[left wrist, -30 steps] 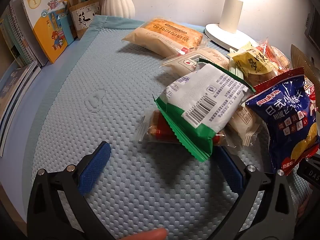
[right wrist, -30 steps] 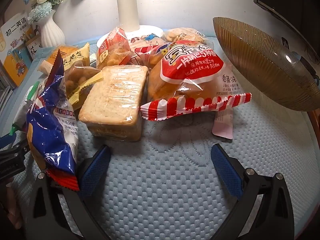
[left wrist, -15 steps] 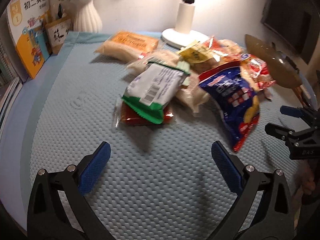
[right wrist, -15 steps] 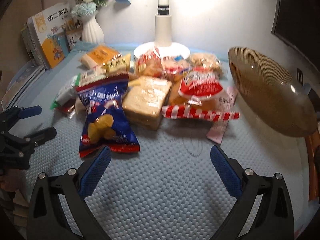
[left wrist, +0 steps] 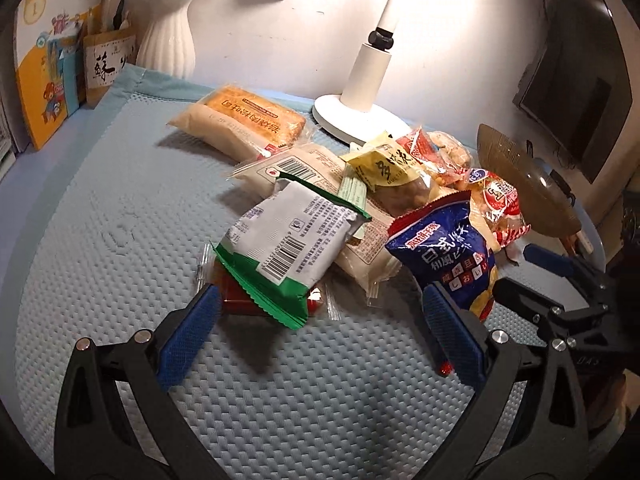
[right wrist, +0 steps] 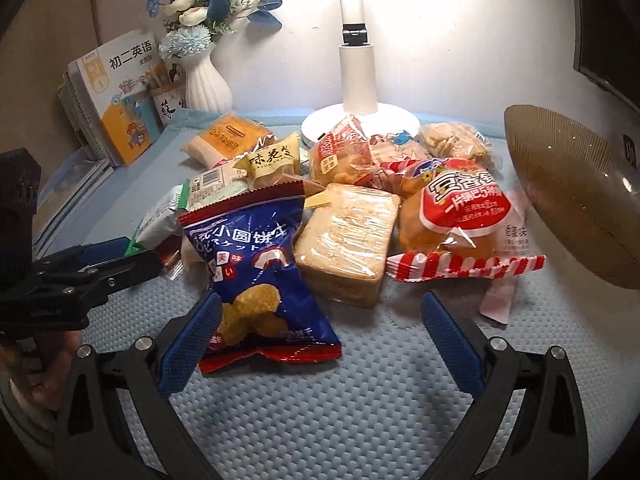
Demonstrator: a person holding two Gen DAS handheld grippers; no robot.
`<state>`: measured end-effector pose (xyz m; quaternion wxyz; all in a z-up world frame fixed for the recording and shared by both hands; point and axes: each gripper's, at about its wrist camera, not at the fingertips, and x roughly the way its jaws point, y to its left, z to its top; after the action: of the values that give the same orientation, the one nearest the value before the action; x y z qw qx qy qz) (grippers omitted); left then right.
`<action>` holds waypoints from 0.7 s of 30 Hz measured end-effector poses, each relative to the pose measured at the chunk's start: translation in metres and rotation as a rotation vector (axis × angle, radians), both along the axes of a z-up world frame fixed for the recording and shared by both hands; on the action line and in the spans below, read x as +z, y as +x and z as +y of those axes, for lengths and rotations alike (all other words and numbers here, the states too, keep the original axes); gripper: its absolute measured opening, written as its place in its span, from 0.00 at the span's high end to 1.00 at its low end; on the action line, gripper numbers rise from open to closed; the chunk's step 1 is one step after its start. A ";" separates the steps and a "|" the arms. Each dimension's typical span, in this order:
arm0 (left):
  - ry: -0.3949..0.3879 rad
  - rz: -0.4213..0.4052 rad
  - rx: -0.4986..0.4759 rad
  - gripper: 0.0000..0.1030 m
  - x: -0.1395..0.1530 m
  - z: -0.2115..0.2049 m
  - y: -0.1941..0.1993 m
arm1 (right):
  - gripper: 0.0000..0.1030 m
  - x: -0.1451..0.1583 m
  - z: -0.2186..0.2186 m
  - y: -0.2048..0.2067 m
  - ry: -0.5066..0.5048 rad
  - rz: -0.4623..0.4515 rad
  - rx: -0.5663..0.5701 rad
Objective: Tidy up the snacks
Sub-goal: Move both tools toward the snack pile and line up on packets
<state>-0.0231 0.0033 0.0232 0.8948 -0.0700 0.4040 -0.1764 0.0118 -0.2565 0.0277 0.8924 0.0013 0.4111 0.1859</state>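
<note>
Left wrist view: left gripper (left wrist: pixel 318 330) spread wide, holding nothing, blue pads either side of one green-and-white packet (left wrist: pixel 286 246) lying barcode up at 12 o'clock, atop one red packet (left wrist: pixel 240 300). One blue chip bag (left wrist: pixel 450 258) with Japanese-style lettering at 2 o'clock, touching the right pad. Behind, one cream packet with a barcode (left wrist: pixel 296 170), one orange-faced bread packet (left wrist: pixel 244 122) at 11 o'clock, one yellow peanut packet (left wrist: pixel 394 170) and one red-and-white striped bun bag (left wrist: pixel 502 208) at 1 o'clock. One white lamp (left wrist: pixel 370 80) at 12 o'clock, one white vase (left wrist: pixel 170 46) and one textbook (left wrist: pixel 52 60) reading "初二英语" at 10 o'clock, one brown ribbed bowl (left wrist: pixel 520 178) at 2 o'clock. All on a blue textured mat (left wrist: pixel 100 220). Right gripper (left wrist: pixel 532 276) seen at 3 o'clock, opened.

Right wrist view: right gripper (right wrist: pixel 318 332) spread wide, empty, left pad against the blue chip bag (right wrist: pixel 256 264) at 12 o'clock. One wrapped sliced loaf (right wrist: pixel 348 240) just right of it. Striped bun bag (right wrist: pixel 460 224) at 1 o'clock, partly legible "一片锅巴". Yellow packet (right wrist: pixel 274 162) reading "味花生" at 11 o'clock. Bowl (right wrist: pixel 572 196) tilted at 2 o'clock. Left gripper (right wrist: pixel 116 258) at 9 o'clock, held by a hand (right wrist: pixel 44 368).
</note>
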 end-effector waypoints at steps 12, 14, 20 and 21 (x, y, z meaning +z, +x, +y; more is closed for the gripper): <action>-0.025 0.015 0.004 0.03 -0.004 0.004 0.000 | 0.05 -0.005 -0.005 0.003 0.024 0.020 -0.029; -0.027 0.017 0.005 0.03 -0.004 0.004 0.001 | 0.05 -0.006 -0.008 0.005 0.043 0.031 -0.033; -0.038 0.020 0.003 0.03 -0.005 0.007 0.001 | 0.05 -0.006 -0.011 0.006 0.048 0.035 -0.037; -0.035 0.018 -0.008 0.03 -0.004 0.006 0.000 | 0.05 -0.006 -0.011 0.006 0.045 0.034 -0.037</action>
<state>-0.0228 0.0098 0.0190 0.8892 -0.0857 0.4090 -0.1863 0.0174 -0.2674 0.0217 0.8883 0.0323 0.4219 0.1785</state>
